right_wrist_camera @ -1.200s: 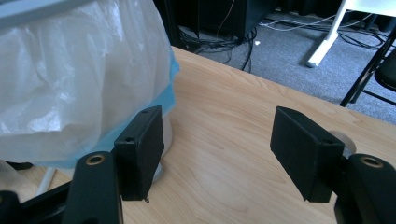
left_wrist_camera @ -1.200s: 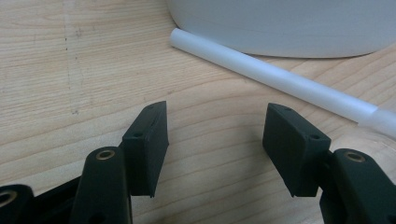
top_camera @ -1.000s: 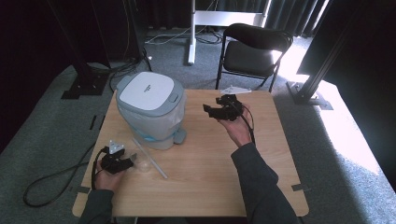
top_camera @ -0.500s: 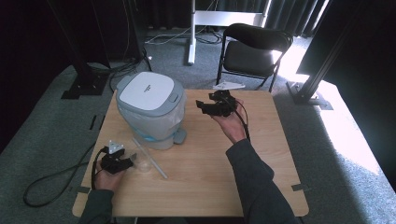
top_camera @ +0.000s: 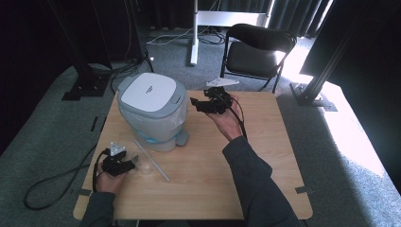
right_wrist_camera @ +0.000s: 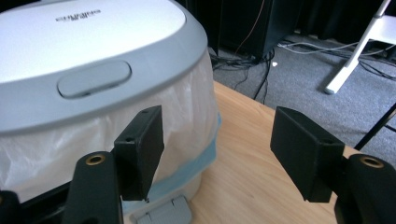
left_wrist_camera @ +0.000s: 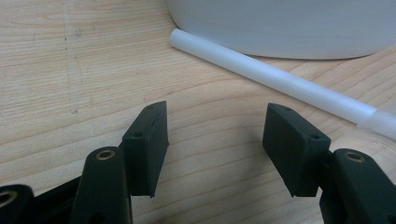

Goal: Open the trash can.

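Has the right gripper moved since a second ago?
Yes. The right gripper has shifted left and toward the table's far edge, nearer the lidded bin.

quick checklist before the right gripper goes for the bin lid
1. Right gripper open, nothing between the jaws: ok.
2. Right gripper faces the bin, a gap between them: ok.
3. Bin lid shut, with its grey button unobstructed: ok.
4. Left gripper open and low beside the white tube, away from the lid: ok.
5. Bin stable if pressed: cannot tell.
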Demonstrator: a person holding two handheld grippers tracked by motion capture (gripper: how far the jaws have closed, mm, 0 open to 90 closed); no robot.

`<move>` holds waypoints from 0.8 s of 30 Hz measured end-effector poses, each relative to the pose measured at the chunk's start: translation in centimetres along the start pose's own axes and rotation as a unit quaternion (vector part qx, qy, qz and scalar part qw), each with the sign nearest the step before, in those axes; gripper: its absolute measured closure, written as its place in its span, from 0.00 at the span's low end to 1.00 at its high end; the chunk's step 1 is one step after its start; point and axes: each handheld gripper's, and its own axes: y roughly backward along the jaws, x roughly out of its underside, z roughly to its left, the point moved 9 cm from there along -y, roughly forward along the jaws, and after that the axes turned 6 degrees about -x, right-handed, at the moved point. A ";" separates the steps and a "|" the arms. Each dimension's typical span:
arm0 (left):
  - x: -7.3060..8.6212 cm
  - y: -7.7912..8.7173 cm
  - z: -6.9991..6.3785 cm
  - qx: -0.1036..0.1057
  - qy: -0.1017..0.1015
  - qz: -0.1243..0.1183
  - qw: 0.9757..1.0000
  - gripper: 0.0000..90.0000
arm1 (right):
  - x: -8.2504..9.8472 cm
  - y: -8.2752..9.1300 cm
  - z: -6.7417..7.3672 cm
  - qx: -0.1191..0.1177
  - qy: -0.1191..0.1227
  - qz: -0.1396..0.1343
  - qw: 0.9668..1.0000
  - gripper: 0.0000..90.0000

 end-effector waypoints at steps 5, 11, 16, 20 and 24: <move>0.0 0.0 0.0 -0.001 -0.001 0.000 1.000 0.45 | -0.5 -0.4 0.3 -0.001 0.001 -0.001 1.000 0.38; 0.0 0.0 0.0 -0.001 -0.001 0.000 1.000 0.45 | -1.6 -1.1 1.0 -0.006 0.005 -0.007 1.000 0.38; 0.0 0.0 0.0 0.001 0.000 0.000 1.000 0.45 | -2.4 -1.7 1.6 -0.010 0.005 -0.010 1.000 0.38; 0.0 0.0 0.0 0.001 0.000 0.000 1.000 0.45 | -2.9 -2.1 1.9 -0.015 0.000 -0.013 1.000 0.38; 0.0 0.0 0.0 0.001 0.001 0.000 1.000 0.45 | -3.3 -2.5 2.4 -0.020 0.001 -0.014 1.000 0.38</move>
